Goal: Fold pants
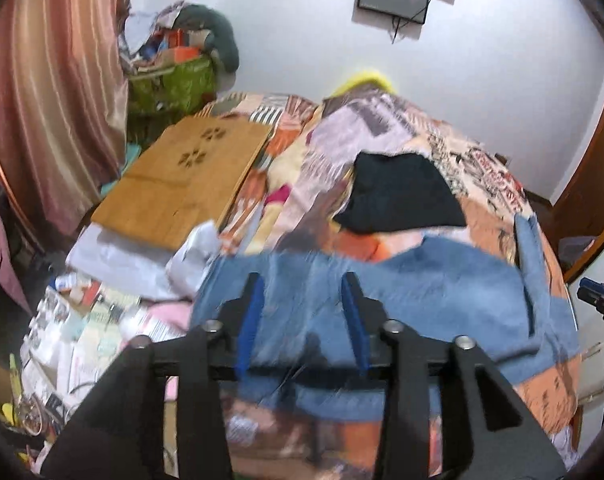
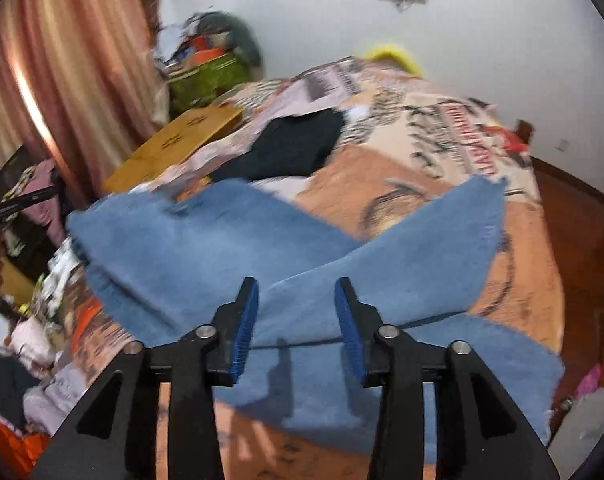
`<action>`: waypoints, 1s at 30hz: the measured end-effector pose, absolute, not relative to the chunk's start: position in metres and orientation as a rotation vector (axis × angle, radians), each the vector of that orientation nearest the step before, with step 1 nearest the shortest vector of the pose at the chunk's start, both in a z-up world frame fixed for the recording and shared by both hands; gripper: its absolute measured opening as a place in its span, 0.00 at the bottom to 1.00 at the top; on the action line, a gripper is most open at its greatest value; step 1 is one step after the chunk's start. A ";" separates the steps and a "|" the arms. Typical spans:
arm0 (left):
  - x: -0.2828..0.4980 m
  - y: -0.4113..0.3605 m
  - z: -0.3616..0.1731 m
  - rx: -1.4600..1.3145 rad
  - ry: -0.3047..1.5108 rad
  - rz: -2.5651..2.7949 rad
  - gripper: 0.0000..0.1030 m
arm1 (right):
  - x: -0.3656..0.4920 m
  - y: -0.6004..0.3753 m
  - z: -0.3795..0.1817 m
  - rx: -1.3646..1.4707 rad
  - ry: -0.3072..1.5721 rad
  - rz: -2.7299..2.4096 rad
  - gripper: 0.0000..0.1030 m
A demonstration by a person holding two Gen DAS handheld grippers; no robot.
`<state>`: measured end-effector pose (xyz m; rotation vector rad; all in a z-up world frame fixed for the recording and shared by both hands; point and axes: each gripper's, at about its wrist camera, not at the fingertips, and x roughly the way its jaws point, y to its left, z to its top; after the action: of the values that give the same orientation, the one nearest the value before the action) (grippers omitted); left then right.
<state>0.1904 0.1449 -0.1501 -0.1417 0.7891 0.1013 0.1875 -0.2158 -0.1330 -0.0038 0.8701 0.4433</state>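
Observation:
Blue denim pants lie spread across the near part of a bed with a patterned orange cover. My left gripper is open and empty, its blue pads hovering over the denim. In the right wrist view the pants show two legs, one lying angled up to the right with a frayed hem. My right gripper is open and empty above where the legs overlap. The right gripper's tip also shows at the right edge of the left wrist view.
A folded black garment lies further up the bed, also in the right wrist view. A wooden lap board sits at the bed's left. Clutter, papers and a curtain fill the left side. A wooden frame borders the right.

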 end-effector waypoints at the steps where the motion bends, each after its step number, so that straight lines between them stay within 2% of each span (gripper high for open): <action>1: 0.201 0.137 -0.148 -0.135 0.783 0.094 0.44 | 0.194 -0.223 -0.132 -0.006 0.858 0.420 0.45; 7: 0.252 0.103 -0.150 -0.144 0.780 0.053 0.53 | 0.246 -0.255 -0.144 0.027 0.880 0.310 0.46; 8: 0.264 0.098 -0.153 -0.153 0.785 0.044 0.54 | 0.257 -0.259 -0.149 0.037 0.893 0.296 0.47; 10: 0.278 0.090 -0.160 -0.157 0.797 0.031 0.54 | 0.277 -0.264 -0.158 0.041 0.913 0.264 0.56; 19: 0.314 0.054 -0.216 -0.073 0.934 -0.022 0.54 | 0.336 -0.231 -0.209 -0.012 1.024 0.330 0.56; 25: 0.309 0.047 -0.254 -0.035 1.031 -0.021 0.54 | 0.322 -0.223 -0.238 -0.168 1.069 0.335 0.55; 30: 0.297 0.054 -0.271 -0.113 1.061 -0.005 0.54 | 0.289 -0.273 -0.231 -0.063 1.099 0.280 0.55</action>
<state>0.2966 0.0541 -0.2707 -0.1127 1.0607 -0.0054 0.2885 -0.2726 -0.2315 -0.0627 1.0992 0.2800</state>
